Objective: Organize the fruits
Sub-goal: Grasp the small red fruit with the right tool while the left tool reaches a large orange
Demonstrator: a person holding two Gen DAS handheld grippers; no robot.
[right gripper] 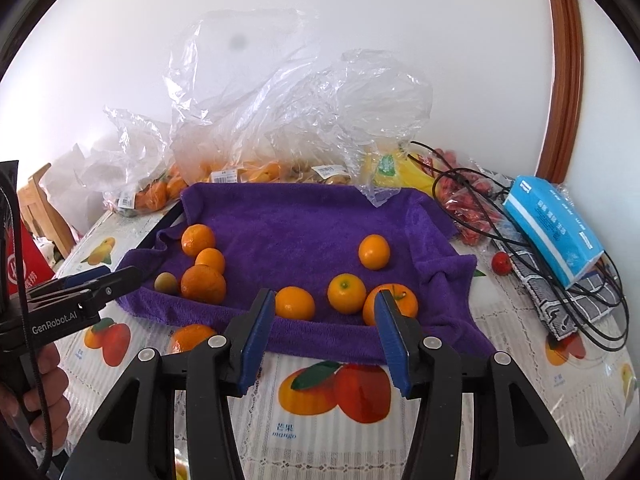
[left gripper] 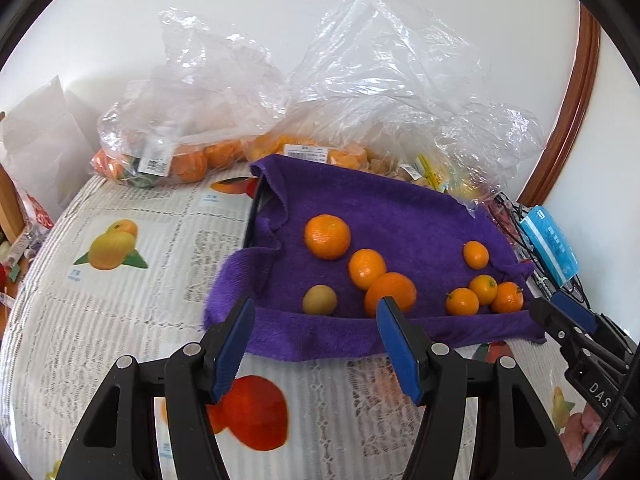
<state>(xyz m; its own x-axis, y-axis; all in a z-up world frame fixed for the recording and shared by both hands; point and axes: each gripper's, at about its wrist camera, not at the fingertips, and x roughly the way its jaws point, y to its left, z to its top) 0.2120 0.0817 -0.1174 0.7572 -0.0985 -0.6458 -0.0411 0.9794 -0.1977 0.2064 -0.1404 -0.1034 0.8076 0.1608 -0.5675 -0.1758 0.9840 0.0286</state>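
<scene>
A purple towel lines a tray on the table. On it lie several oranges, among them a large one at the left and a small one at the right, plus a small greenish-brown fruit. My left gripper is open and empty, just before the towel's near edge; it also shows at the left of the right wrist view. My right gripper is open and empty near the towel's front right; its tip shows in the left wrist view.
Clear plastic bags with oranges and other fruit stand behind the tray against the wall. A blue tissue pack, black cables, a red-fruit bag and a loose red fruit lie right. The tablecloth has printed fruit.
</scene>
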